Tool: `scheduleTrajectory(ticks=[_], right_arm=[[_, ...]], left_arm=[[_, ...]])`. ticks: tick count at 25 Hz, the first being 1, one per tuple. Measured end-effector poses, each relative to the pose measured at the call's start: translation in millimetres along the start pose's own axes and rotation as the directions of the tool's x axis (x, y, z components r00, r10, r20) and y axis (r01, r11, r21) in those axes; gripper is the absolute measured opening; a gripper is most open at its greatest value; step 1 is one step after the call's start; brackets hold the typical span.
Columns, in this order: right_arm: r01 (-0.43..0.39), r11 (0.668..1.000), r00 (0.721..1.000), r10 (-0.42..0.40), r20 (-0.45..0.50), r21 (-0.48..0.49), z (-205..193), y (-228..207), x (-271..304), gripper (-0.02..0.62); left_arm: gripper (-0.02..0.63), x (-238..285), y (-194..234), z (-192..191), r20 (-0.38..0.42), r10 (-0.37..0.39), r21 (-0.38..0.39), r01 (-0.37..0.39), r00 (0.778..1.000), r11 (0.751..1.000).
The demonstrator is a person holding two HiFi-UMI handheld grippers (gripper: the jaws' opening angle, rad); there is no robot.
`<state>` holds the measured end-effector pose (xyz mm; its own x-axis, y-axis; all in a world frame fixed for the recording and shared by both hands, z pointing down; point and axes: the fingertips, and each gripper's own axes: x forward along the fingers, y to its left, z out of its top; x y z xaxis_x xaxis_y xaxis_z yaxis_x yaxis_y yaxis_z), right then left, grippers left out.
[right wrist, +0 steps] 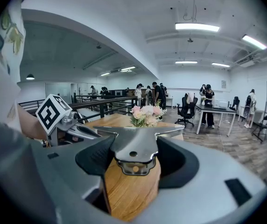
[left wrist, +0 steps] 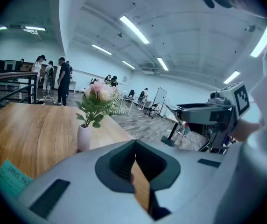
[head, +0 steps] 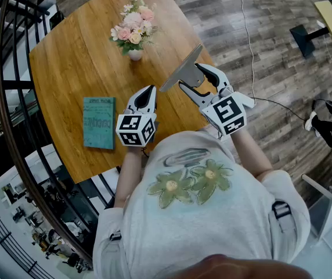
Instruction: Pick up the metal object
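The metal object is a flat grey T-shaped plate with a hole near its stem. My right gripper is shut on its stem and holds it in the air above the wooden table, wide end pointing away. In the right gripper view the metal object fills the space between the dark pads, level and crosswise. My left gripper hovers just left of it, shut with nothing in it. In the left gripper view the left gripper shows its tips meeting, with only table visible behind.
A white vase of pink flowers stands at the table's far side. A teal book lies near the left front edge. A black railing curves along the left. A cable runs over the wooden floor on the right.
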<state>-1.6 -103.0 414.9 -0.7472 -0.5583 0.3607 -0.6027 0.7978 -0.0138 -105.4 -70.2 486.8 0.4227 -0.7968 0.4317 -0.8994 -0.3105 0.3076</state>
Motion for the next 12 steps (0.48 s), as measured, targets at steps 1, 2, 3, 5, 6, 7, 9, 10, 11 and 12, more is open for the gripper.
scheduleTrajectory(ticks=[1,2,3,5,6,7,9,10,11,12], right_arm=[[0.001,1.0,1.0,-0.001,0.001,0.0,0.1,0.1,-0.4,0.285],[0.003,1.0,1.0,-0.003,0.001,0.0,-0.1,0.3,-0.7,0.285],[0.004,1.0,1.0,-0.004,0.001,0.001,-0.5,0.5,-1.0,0.285],[0.006,1.0,1.0,-0.006,0.001,0.002,-1.1,0.9,-1.9,0.285],[0.008,1.0,1.0,-0.008,0.002,0.004,-1.1,1.1,-2.4,0.285],[0.01,1.0,1.0,-0.01,0.002,0.004,-1.2,1.2,-3.1,0.285],[0.014,1.0,1.0,-0.014,0.002,0.004,-1.4,1.1,-4.8,0.285],[0.016,1.0,1.0,-0.016,0.001,0.004,-1.5,0.9,-5.6,0.285],[0.018,1.0,1.0,-0.018,0.001,0.004,-1.8,0.7,-6.4,0.285],[0.02,1.0,1.0,-0.02,0.0,0.004,-2.0,0.5,-7.1,0.285]], left_arm=[[0.014,-0.1,-0.2,-0.1,0.0,-0.001,0.0,0.001,1.0,1.0],[0.014,-0.3,-0.3,-0.4,0.0,-0.001,0.001,0.001,1.0,1.0],[0.014,-0.4,-0.5,-0.8,0.0,-0.002,0.002,0.002,1.0,1.0],[0.014,-0.9,-0.9,-1.1,0.0,-0.003,0.002,0.003,1.0,1.0],[0.014,-1.2,-1.2,-1.1,0.0,-0.003,0.003,0.003,1.0,1.0],[0.014,-1.6,-1.6,-1.2,0.001,-0.004,0.003,0.004,1.0,1.0],[0.014,-2.5,-2.6,-1.3,0.0,-0.004,0.004,0.004,1.0,1.0],[0.014,-2.9,-3.1,-1.4,0.0,-0.004,0.004,0.004,1.0,1.0],[0.014,-3.3,-3.6,-1.6,0.0,-0.003,0.005,0.003,1.0,1.0],[0.014,-3.8,-4.1,-1.8,0.0,-0.003,0.005,0.003,1.0,1.0]])
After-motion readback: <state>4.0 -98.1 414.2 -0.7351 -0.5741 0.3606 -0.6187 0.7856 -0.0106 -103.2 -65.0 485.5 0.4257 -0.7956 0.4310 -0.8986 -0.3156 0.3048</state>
